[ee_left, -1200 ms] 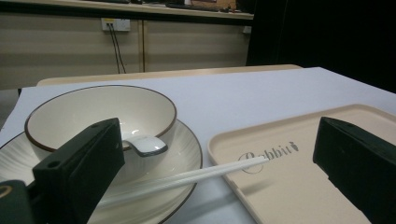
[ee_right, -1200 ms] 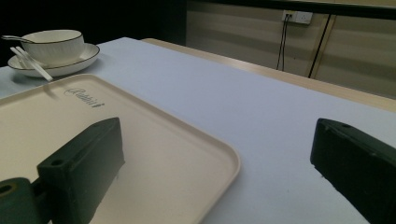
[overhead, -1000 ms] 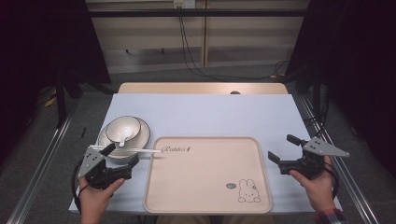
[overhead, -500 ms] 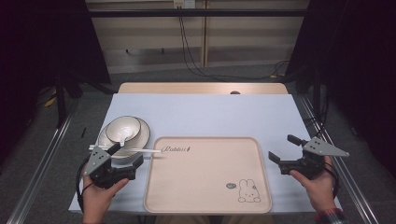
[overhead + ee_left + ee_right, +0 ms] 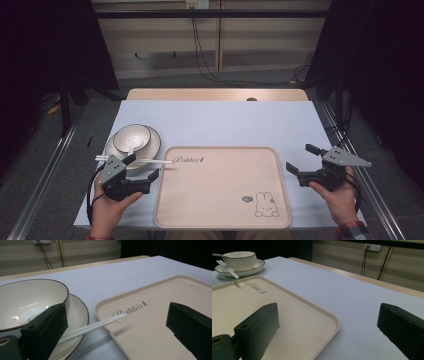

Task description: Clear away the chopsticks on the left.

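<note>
While your right gripper [image 5: 301, 163] is idling wide open beside the pink tray [image 5: 222, 212], you are bringing your left gripper [image 5: 141, 166], jaws spread and empty, toward the white chopsticks [image 5: 150, 161] (bridging plate [image 5: 151, 145] and tray), apparently readying a careful pinch.

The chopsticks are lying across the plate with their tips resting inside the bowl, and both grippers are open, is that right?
Not quite. The chopsticks do lie across the plate, but their tips rest on the tray edge by the printed word, not inside the bowl; the left gripper view shows it. The left gripper and the right gripper are open.
</note>
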